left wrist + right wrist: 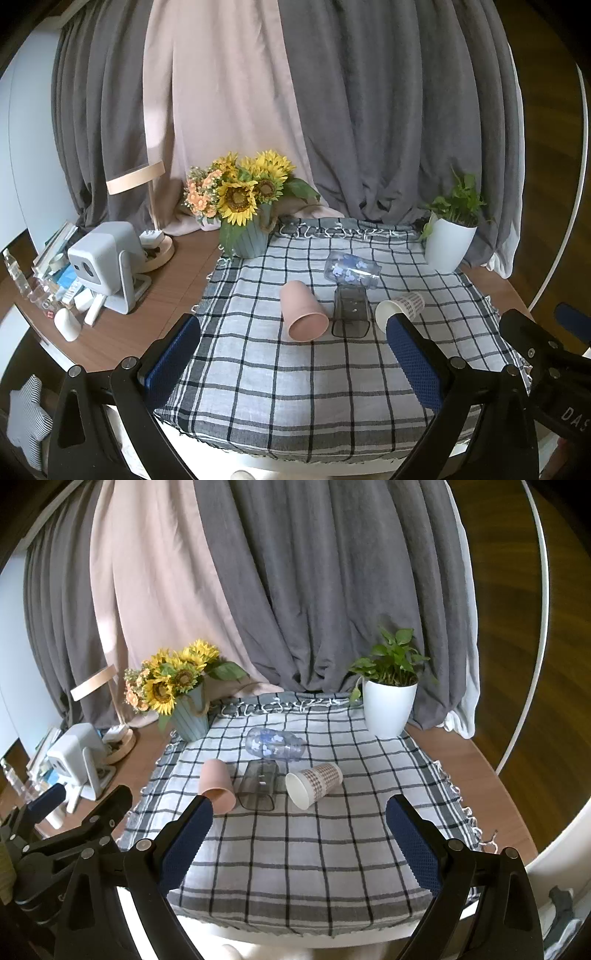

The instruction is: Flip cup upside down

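Note:
Several cups lie on their sides on a checked cloth (295, 387) (306, 867). A pink cup (303, 311) (217, 785), a smoky square cup (350, 312) (258, 785) and a patterned paper cup (400, 309) (314, 784) lie in a row with their mouths toward me. A clear printed cup (351, 272) (275, 746) lies behind them. My left gripper (293, 334) is open and empty, in front of the pink cup. My right gripper (299, 819) is open and empty, in front of the paper cup.
A sunflower vase (251, 234) (190, 720) stands at the cloth's back left, a white plant pot (448, 243) (388, 709) at the back right. A small projector (107, 264) (74, 755), a lamp base and clutter sit on the wooden table at the left. Curtains hang behind.

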The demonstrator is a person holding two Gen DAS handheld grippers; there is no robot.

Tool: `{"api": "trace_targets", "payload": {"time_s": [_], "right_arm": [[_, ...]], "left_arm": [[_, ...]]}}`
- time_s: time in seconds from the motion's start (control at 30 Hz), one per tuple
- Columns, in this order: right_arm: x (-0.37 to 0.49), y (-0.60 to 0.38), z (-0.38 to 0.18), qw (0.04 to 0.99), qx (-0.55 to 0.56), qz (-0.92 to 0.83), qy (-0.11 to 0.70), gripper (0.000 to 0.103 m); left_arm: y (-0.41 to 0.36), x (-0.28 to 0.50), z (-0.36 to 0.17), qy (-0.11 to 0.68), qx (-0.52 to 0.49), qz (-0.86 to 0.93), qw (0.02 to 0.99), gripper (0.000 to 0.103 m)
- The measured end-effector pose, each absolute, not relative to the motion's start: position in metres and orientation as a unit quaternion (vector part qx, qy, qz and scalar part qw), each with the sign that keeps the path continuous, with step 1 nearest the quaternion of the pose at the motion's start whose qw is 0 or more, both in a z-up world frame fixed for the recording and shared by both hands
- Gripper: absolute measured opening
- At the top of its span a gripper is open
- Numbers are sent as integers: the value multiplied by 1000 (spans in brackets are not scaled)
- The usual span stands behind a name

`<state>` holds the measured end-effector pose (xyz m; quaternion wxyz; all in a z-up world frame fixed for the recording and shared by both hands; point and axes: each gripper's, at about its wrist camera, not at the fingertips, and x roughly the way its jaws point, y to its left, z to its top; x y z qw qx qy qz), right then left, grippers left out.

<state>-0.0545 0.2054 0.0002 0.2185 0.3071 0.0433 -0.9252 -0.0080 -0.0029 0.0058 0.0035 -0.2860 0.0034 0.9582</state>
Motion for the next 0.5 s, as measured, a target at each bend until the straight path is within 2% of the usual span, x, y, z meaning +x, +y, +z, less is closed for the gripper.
{"api": "trace_targets", "payload": {"time_s": [0.5], "right_arm": [[-53,210,-1,215,303,-928,39,95]], "left_arm": [[-3,-11,9,-1,-286,958,8,103]]}}
